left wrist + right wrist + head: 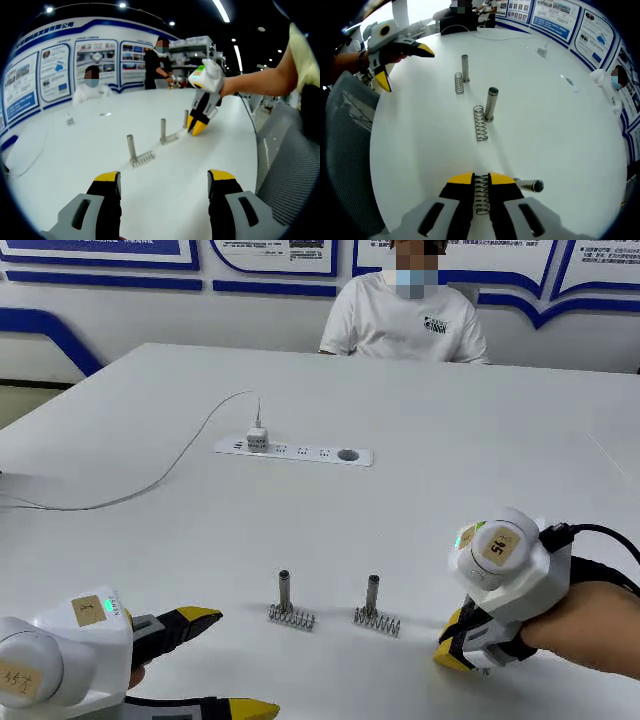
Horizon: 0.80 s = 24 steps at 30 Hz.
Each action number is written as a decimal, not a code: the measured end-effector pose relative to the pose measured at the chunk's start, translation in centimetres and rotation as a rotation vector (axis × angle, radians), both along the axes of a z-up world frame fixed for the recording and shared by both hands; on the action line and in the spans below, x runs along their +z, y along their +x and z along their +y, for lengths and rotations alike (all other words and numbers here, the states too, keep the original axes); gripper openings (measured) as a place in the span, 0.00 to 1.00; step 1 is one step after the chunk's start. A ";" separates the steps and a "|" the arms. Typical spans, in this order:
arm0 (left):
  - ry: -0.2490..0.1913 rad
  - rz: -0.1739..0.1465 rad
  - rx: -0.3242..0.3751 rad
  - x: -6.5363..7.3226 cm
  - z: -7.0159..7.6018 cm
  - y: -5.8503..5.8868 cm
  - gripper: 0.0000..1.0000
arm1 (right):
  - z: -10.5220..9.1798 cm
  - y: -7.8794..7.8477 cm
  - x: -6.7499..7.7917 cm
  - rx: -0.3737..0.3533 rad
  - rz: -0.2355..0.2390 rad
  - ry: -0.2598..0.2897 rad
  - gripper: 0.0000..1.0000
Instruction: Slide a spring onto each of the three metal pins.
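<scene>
- Right gripper [481,181] fingers are clamped on a spring [481,197], just beside a third pin [530,185].
- Left gripper [164,180] fingers stand apart, empty.
- Two upright pins [284,590] have loose springs [291,616] at their bases.
- Power strip [295,451] with charger [257,437] lies beyond.
- Sticker [88,610] writing is unreadable.

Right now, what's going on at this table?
A person works at a white table with two handheld grippers. The right gripper has its jaws shut on a spring beside one pin. The other two pins stand upright, each with a loose spring lying at its base. The left gripper is open and empty.
</scene>
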<state>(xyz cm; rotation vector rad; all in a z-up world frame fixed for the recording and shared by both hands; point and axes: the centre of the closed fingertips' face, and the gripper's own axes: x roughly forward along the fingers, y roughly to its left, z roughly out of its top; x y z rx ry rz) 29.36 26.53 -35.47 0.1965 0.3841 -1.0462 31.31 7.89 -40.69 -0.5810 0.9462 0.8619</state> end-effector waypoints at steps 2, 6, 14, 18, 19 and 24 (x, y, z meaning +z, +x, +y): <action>-0.001 0.000 0.001 0.0 0.0 0.0 0.72 | 0.1 0.1 0.3 -0.009 -0.008 0.018 0.12; 0.001 -0.001 0.001 0.0 0.0 0.0 0.71 | -0.1 0.1 1.2 -0.031 -0.026 0.048 0.12; -0.002 -0.003 -0.009 0.2 -0.4 -0.1 0.71 | -0.9 -0.2 2.1 -0.067 -0.059 0.078 0.12; -0.002 -0.004 -0.016 0.2 -0.6 -0.2 0.71 | -1.3 -0.3 2.5 -0.087 -0.075 0.092 0.12; -0.001 -0.003 -0.017 0.2 -0.7 -0.2 0.71 | -1.4 -0.3 2.6 -0.091 -0.076 0.094 0.12; -0.002 -0.004 -0.020 0.2 -0.6 -0.2 0.71 | -2.0 -0.6 2.8 -0.118 -0.088 0.108 0.12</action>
